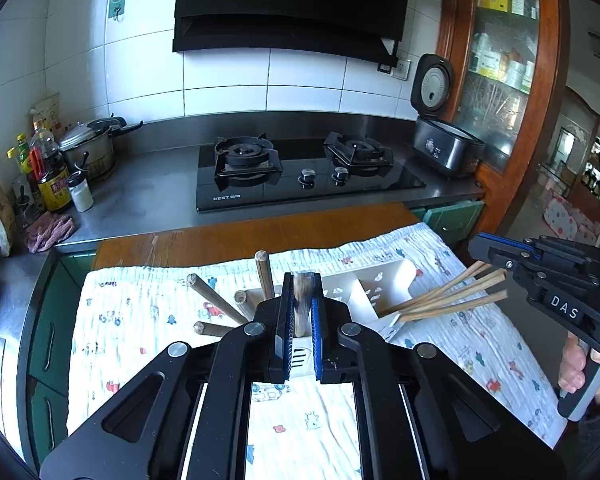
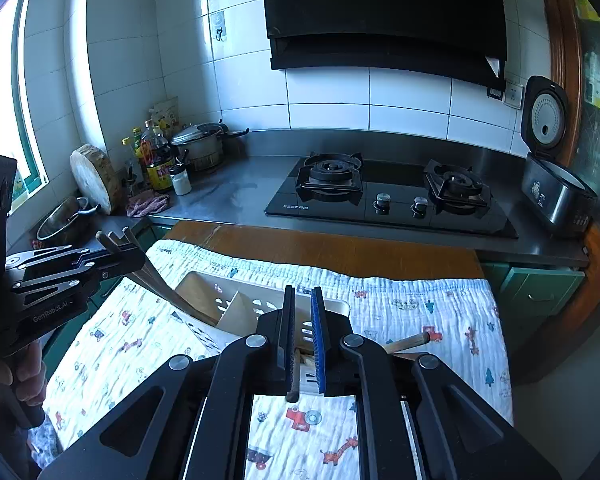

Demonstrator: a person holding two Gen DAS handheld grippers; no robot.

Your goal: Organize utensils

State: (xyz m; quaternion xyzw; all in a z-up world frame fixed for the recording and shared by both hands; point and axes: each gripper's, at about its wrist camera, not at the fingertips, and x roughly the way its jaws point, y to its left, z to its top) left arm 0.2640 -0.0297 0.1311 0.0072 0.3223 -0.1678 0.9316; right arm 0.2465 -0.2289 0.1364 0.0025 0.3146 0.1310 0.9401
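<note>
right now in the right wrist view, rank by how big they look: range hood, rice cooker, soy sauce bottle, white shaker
1. range hood
2. rice cooker
3. soy sauce bottle
4. white shaker
Fisheye edges distort the cooker, but the order holds.

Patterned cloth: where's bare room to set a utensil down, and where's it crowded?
Free: the patterned cloth right of the white organizer, up to the table's right edge, and the near strip in front of it. The wooden table strip toward the stove is bare too. Crowded: the organizer, where wooden handles and chopsticks stick out and both tools work.
</note>
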